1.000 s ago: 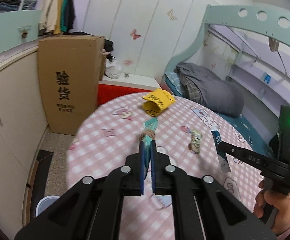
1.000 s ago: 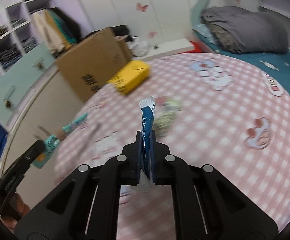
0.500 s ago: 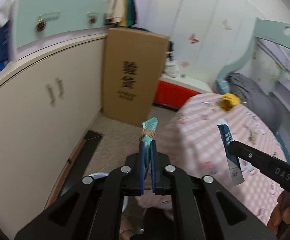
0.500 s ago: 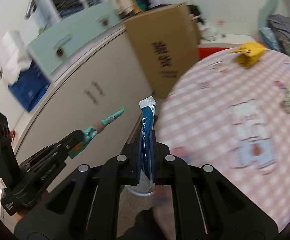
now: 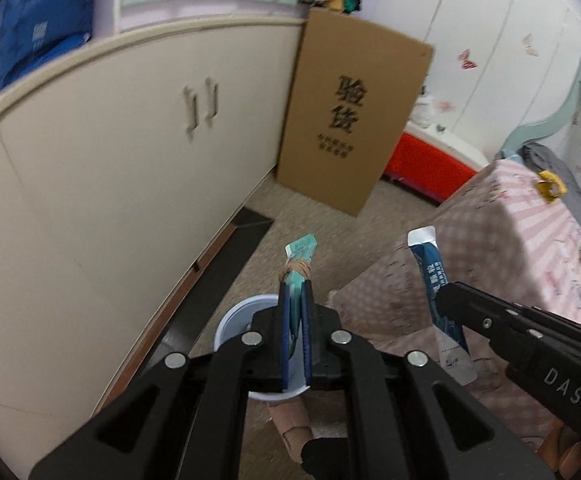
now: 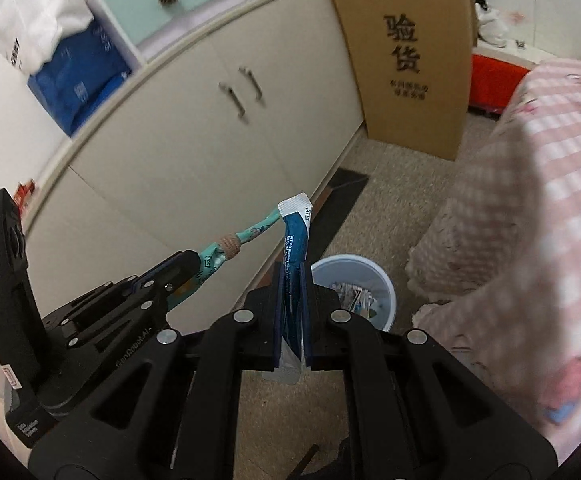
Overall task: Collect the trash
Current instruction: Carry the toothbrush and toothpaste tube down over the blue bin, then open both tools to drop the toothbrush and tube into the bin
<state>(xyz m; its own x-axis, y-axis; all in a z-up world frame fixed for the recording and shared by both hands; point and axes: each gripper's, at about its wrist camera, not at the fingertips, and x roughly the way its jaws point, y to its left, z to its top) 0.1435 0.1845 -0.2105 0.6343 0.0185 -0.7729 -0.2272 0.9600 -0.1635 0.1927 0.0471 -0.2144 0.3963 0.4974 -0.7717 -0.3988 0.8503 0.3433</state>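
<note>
Left gripper (image 5: 295,292): angled steeply down toward the floor, jaws clamped together on a teal wrapper (image 5: 299,258). The wrapper is twisted, bound at the middle with a tan band, and its free end sticks out beyond the fingertips. In the right wrist view the same gripper (image 6: 194,270) enters from the lower left, its wrapper (image 6: 232,242) slanting up and to the right, the tip close beside the top of the blue sachet.

Below the left gripper stands a white bin (image 5: 230,320) on the speckled floor, partly hidden by the gripper body. The right wrist view shows the bin (image 6: 352,270) open-topped, with crumpled scraps inside; it stands between the cream cabinet (image 6: 210,128) and the hanging edge of the pink checked tablecloth (image 6: 530,200).

Right gripper (image 6: 293,276): likewise pitched down, jaws pressed onto a blue sachet (image 6: 295,240), which stands upright between the pads with its white sealed end on top. From the left wrist view this gripper (image 5: 444,296) reaches in from the lower right, holding the sachet (image 5: 434,264) near its middle, lower end hanging free in front of the tablecloth (image 5: 510,240).

Neither item is over the bin opening as far as can be judged; both are held above floor level near it.

A cardboard box (image 5: 350,120) with printed characters leans upright beyond. A yellow item (image 5: 550,188) lies on the far tabletop.
</note>
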